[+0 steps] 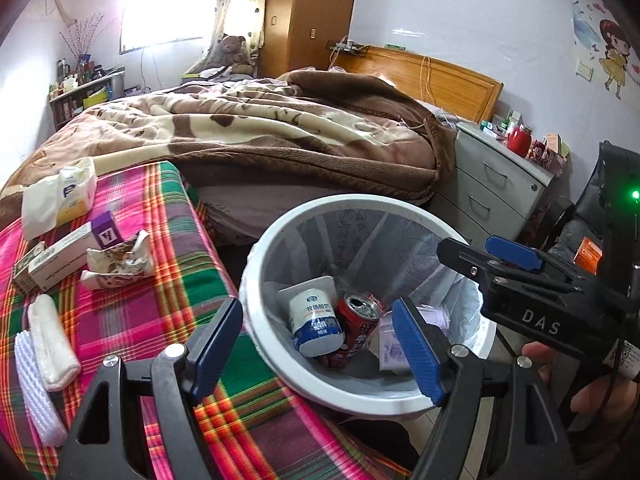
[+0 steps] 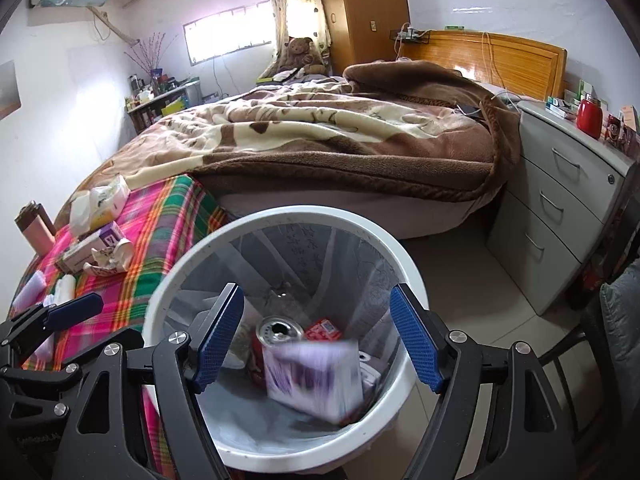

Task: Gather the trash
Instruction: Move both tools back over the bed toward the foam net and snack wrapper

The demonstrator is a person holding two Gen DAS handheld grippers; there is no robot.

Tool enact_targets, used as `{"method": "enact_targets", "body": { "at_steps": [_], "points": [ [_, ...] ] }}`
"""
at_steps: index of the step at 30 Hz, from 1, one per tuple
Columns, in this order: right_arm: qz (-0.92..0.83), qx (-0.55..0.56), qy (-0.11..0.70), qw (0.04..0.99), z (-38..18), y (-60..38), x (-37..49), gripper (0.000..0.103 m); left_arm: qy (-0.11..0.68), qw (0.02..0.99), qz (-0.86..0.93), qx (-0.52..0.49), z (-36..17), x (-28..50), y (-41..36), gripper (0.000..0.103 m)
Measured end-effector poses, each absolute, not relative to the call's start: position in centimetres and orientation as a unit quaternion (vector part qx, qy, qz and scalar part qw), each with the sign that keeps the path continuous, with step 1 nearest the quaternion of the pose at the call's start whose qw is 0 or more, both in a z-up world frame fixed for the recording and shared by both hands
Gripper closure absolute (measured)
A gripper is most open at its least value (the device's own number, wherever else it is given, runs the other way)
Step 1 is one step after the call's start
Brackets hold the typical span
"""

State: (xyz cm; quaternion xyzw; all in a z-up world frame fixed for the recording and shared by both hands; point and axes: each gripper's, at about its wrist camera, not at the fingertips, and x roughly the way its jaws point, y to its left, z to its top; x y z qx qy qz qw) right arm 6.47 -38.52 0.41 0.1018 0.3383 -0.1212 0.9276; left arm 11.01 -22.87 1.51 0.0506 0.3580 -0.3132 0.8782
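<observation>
Handheld grippers, pair, black frames
Left gripper (image 1: 318, 344) and right gripper (image 2: 318, 340): blue textured pads, silver screws; right one lettered "DAS", green light.

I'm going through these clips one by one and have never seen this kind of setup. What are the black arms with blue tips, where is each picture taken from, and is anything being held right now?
There is no robot: a person carries a hand-held claw in each hand, and a camera on each looks along its two blue-padded fingers. One picture is from the left claw, the other from the right claw. Both hang open over a white trash bin and hold nothing. A purple and white box, blurred, is in the bin below the right claw, beside a red can and a white bottle. On the plaid cloth lie a crumpled wrapper, small boxes, a tissue pack and white rolls.
</observation>
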Motion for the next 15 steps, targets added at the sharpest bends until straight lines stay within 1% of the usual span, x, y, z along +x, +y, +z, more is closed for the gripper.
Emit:
{"method": "enact_targets", "body": {
  "at_steps": [15],
  "points": [
    [-0.087,0.085,0.310,0.943,2.0,-34.6,6.3,0.026,0.341,0.900,-0.269,0.024,2.8,10.8,-16.4,0.023]
  ]
}}
